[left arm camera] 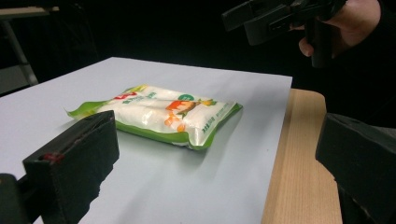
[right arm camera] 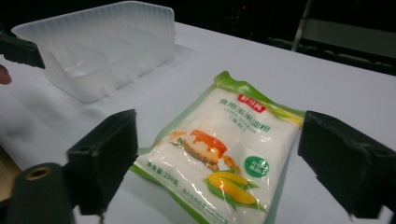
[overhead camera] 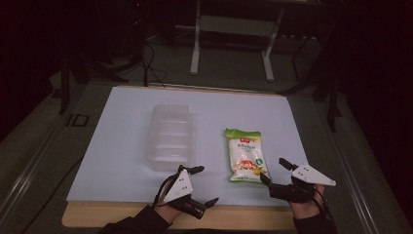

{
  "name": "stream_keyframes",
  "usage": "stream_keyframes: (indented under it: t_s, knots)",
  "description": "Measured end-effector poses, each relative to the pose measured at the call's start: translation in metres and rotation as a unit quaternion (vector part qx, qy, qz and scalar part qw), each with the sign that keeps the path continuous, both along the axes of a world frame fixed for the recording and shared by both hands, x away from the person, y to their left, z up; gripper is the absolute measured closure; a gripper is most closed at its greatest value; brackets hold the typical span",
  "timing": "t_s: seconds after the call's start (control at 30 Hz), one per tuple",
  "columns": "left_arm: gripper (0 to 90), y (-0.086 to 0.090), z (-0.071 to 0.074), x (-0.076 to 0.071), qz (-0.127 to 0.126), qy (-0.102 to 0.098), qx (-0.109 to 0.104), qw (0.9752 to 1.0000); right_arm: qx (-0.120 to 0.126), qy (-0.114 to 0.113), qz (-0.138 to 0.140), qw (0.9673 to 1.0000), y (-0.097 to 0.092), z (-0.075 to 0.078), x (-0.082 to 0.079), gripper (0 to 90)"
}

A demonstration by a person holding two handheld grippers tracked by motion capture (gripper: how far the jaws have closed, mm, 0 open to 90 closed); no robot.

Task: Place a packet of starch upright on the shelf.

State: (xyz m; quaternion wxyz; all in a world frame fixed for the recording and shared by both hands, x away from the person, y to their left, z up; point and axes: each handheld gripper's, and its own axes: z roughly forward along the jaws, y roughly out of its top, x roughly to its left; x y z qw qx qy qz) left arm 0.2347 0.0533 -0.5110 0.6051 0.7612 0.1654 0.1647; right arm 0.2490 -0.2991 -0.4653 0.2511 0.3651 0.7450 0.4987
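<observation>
A white and green packet printed with corn and a cake lies flat on the white sheet, right of centre. To its left stands a clear plastic tray with ribbed compartments, nothing in it. My left gripper hovers at the front edge just below the tray, open and holding nothing. My right gripper is open beside the packet's near right corner. In the left gripper view the packet lies beyond the open jaws of my left gripper. In the right gripper view my right gripper frames the packet, not touching it.
The wooden table edge runs along the front, under both hands. A white metal stand and cables sit on the dark floor behind the table. In the right gripper view the tray sits at the far left.
</observation>
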Motion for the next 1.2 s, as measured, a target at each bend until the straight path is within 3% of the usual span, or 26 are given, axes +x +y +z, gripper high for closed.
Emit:
stream_keyframes:
  t_s: [0.2,0.37,0.5,0.63,0.77,0.93,1.07,1.2]
  knots:
    - [0.0,0.002,0.003,-0.001,-0.010,-0.005,-0.002,0.9999,-0.005,0.009,0.013,0.9999,0.002,0.000,0.000,13.2]
    - [0.0,0.008,0.003,-0.002,-0.009,-0.001,-0.004,1.0000,-0.023,0.047,0.036,0.9980,0.010,-0.003,0.002,20.7]
    - [0.0,0.012,0.005,-0.003,-0.006,-0.011,0.003,0.9999,-0.030,0.063,0.051,0.9963,0.016,-0.004,0.001,18.5]
    - [0.0,0.012,0.006,-0.002,-0.007,-0.009,-0.001,0.9999,-0.048,0.042,0.057,0.9963,0.021,0.002,-0.001,11.8]
    - [0.0,0.012,0.006,-0.003,-0.010,-0.009,0.003,0.9999,-0.037,0.039,0.069,0.9962,0.022,0.012,-0.003,10.9]
    - [0.0,0.013,0.011,-0.006,-0.023,-0.018,0.016,0.9994,-0.032,0.011,0.078,0.9964,0.021,0.027,-0.002,10.9]
    - [0.0,0.015,0.012,-0.006,-0.024,-0.011,0.002,0.9996,-0.024,0.021,0.081,0.9962,0.021,0.041,0.000,10.9]
    - [0.0,0.013,0.009,-0.004,-0.026,-0.005,0.009,0.9996,-0.009,0.018,0.091,0.9956,0.019,0.055,0.008,11.0]
